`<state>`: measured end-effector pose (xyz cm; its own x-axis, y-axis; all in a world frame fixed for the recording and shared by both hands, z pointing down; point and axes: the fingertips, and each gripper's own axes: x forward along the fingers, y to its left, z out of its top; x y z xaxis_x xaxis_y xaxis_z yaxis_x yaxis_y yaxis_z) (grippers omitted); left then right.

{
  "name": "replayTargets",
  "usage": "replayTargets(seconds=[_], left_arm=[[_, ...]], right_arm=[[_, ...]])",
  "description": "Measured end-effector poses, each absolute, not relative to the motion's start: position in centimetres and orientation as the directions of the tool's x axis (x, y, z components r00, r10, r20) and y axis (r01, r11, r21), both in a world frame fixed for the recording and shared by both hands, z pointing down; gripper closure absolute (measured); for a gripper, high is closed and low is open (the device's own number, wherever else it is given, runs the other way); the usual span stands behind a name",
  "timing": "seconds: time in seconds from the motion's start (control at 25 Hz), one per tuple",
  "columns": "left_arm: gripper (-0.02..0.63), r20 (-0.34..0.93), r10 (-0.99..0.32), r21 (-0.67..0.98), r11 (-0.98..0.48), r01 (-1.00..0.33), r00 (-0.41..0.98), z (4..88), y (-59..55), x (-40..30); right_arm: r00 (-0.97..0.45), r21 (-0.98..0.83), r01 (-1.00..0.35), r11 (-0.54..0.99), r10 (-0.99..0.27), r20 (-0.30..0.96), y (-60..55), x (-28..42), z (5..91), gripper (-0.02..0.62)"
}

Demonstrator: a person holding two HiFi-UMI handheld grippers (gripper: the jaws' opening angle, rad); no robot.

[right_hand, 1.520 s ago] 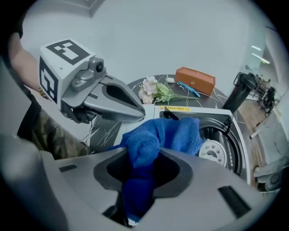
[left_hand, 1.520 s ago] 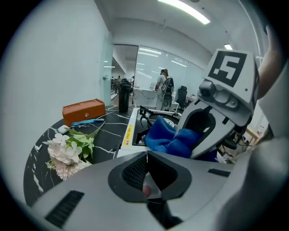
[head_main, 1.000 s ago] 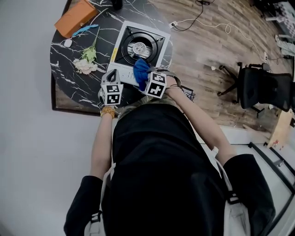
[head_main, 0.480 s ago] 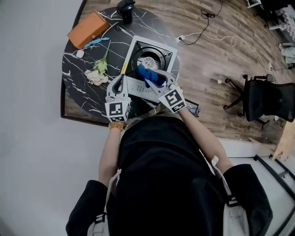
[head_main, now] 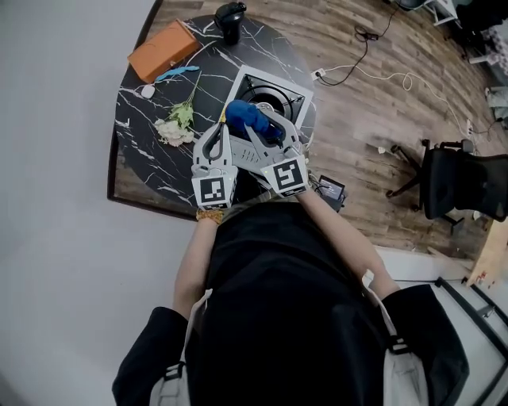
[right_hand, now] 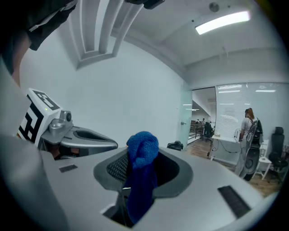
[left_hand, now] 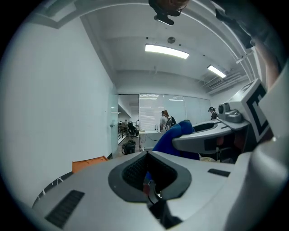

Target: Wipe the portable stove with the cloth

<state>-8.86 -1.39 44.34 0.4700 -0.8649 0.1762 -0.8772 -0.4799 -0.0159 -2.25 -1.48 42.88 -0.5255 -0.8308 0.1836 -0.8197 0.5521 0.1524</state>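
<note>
The white portable stove with its black burner sits on the round black marble table. In front of me both grippers are raised over the stove's near side and point almost level. My right gripper is shut on the blue cloth, which bunches above the jaws and hangs down between them. The left gripper is beside it on the left, shut with nothing in it. The cloth and the right gripper's body also show in the left gripper view.
An orange box, a small blue item, a flower sprig and a black object lie on the table's far and left side. A white wall runs on the left. Cables and an office chair are on the wooden floor.
Both grippers have risen from the table's near edge and tipped up to nearly level. The right one carried the blue cloth up and over the stove's near side.
</note>
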Motion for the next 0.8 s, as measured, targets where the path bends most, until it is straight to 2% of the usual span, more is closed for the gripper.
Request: replayTargets(seconds=[0.8], left_arm=[[0.600, 0.225, -0.848, -0.020, -0.497, -0.868, 0.480, 45.6, -0.7, -8.8]], right_arm=[[-0.579, 0.137, -0.774, 0.618, -0.779, 0.239, -0.2, -4.1, 44.0, 0.492]])
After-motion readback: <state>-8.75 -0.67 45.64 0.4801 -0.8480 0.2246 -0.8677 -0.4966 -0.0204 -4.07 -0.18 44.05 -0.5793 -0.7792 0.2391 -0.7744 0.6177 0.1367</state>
